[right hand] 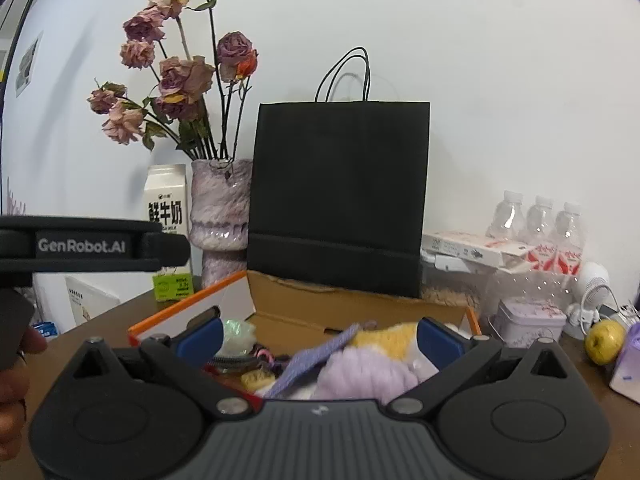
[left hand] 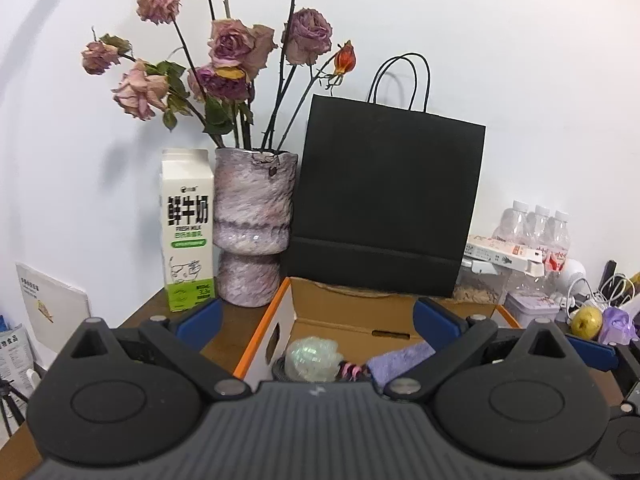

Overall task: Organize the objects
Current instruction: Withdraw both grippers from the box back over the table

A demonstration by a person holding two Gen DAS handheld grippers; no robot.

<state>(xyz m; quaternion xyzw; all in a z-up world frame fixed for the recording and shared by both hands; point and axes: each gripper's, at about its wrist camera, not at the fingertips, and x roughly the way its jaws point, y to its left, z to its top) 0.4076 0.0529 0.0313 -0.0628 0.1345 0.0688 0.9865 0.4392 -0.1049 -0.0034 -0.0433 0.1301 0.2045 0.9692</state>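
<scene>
An open cardboard box with an orange rim (left hand: 260,332) (right hand: 184,312) stands on the brown table. It holds a pale green ball (left hand: 314,358) (right hand: 238,332), a purple cloth (left hand: 400,362) (right hand: 316,354), a lilac and yellow plush (right hand: 372,368) and small odds. My left gripper (left hand: 316,320) is open and empty above the box's near edge. My right gripper (right hand: 318,334) is open and empty over the box, its fingers either side of the plush. The left gripper's body shows at the left of the right wrist view (right hand: 80,246).
Behind the box stand a black paper bag (left hand: 384,200) (right hand: 340,196), a vase of dried roses (left hand: 252,228) (right hand: 218,216) and a milk carton (left hand: 186,232) (right hand: 166,208). At right are water bottles (right hand: 540,220), a tin (right hand: 528,320), a pear (right hand: 604,340) and cables.
</scene>
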